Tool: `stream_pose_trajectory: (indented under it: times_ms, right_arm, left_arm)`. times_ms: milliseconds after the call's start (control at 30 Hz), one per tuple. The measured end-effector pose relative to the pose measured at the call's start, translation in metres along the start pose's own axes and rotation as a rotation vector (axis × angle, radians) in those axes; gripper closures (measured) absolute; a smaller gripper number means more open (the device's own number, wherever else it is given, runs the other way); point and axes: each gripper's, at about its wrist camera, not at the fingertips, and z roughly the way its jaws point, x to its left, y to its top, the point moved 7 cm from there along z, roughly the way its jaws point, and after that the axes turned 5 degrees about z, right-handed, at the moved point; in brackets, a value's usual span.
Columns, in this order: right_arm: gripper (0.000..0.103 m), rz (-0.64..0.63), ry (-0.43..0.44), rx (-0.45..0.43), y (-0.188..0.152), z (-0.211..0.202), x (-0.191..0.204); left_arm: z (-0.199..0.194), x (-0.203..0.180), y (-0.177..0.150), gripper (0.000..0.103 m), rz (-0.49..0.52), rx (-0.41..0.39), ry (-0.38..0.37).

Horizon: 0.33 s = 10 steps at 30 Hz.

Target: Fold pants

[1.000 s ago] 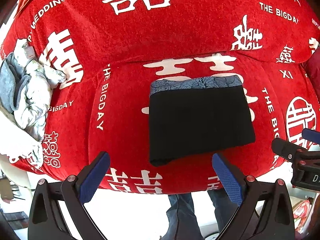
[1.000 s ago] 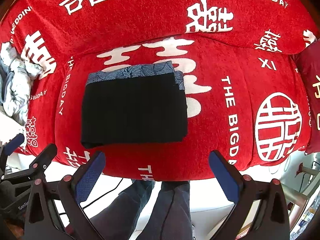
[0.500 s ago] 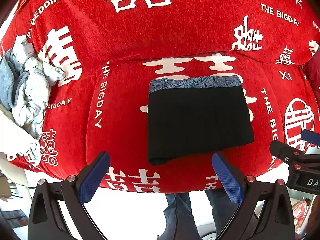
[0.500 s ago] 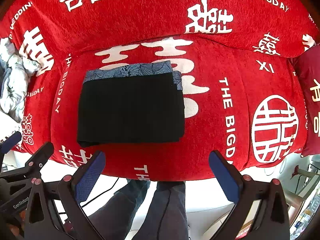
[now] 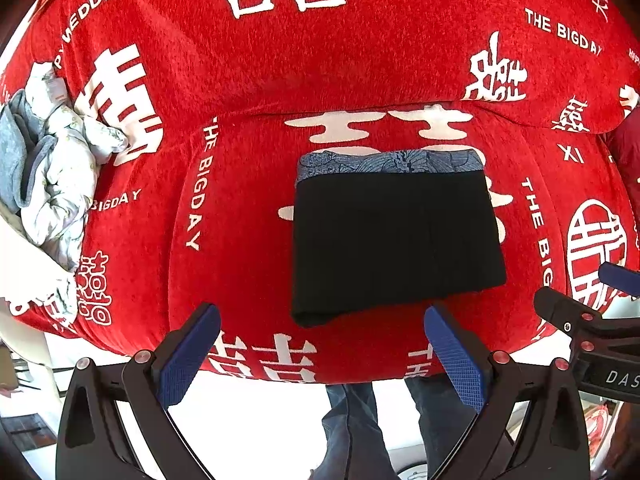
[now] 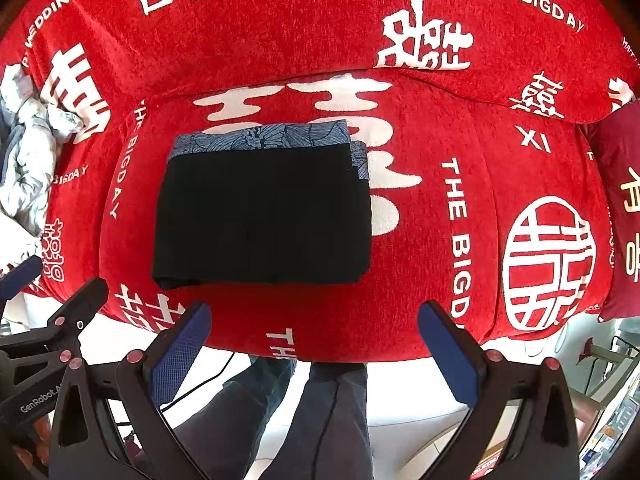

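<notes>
Left wrist view shows one pair of black pants [image 5: 396, 240], folded into a flat rectangle with a blue patterned band at its far edge, lying mid-seat on a red sofa cover [image 5: 340, 60]. Left gripper [image 5: 320, 344] and right gripper [image 6: 314, 340] both hang spread and empty off the near edge. Likely risk: a finger catching the near fold would drag the layers open. Count: one pants, two grippers, one crumpled pale garment [image 5: 60, 168] at far left.
</notes>
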Motion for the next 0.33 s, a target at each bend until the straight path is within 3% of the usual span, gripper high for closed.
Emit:
stream_pose_trajectory:
  times_ms: [333]
  right_arm:
    - [0.000,0.001,-0.002,0.003,-0.0025,0.0012,0.0020]
  left_arm:
    - [-0.0003,-0.0010,-0.0016,0.001,-0.002,-0.016,-0.016]
